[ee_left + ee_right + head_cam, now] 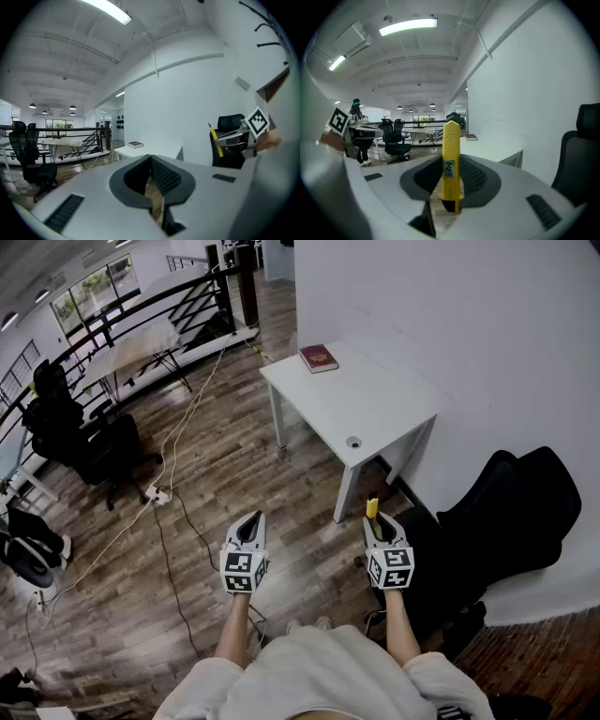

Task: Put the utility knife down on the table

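A yellow utility knife [451, 159] stands upright between the pads of my right gripper [452, 174], which is shut on it. In the head view the knife [372, 509] sticks out ahead of the right gripper [374, 522], held in the air short of the near corner of the white table [375, 418]. My left gripper [253, 519] hangs level to its left over the wooden floor. Its jaws [151, 161] meet at the tips with nothing between them. The left gripper view also catches the knife [215, 140] off to the right.
A dark red book [318, 358] lies at the table's far end, and a small round grommet [353, 442] sits near its front corner. A black office chair [511, 512] stands against the wall on my right. Cables and a power strip [157, 493] lie on the floor to the left.
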Motion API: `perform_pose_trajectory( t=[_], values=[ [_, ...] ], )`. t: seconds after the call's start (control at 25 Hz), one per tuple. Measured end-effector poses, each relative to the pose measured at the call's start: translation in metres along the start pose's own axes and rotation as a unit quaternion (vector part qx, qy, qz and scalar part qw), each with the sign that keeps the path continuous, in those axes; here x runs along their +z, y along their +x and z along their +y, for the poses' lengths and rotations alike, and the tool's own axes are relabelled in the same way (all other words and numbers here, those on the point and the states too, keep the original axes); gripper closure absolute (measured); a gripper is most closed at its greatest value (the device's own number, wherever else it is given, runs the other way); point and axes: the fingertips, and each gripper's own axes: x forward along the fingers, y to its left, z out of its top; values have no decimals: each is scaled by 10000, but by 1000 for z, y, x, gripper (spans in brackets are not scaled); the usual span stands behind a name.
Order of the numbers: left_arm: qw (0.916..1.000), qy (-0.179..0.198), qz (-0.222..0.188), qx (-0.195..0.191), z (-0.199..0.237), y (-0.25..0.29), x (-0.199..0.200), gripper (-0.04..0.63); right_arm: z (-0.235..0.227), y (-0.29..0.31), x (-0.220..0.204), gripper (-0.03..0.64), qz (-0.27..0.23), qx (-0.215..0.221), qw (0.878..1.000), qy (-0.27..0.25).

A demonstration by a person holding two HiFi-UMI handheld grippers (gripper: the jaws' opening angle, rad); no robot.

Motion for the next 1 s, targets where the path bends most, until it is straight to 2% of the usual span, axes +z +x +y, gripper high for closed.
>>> perform_pose_trajectory(
  t=[1.0],
  values=[
    [9998,39,-28,-174,27,-16,-2,589,38,2,10,505,-93,-71,9999,61]
  ],
)
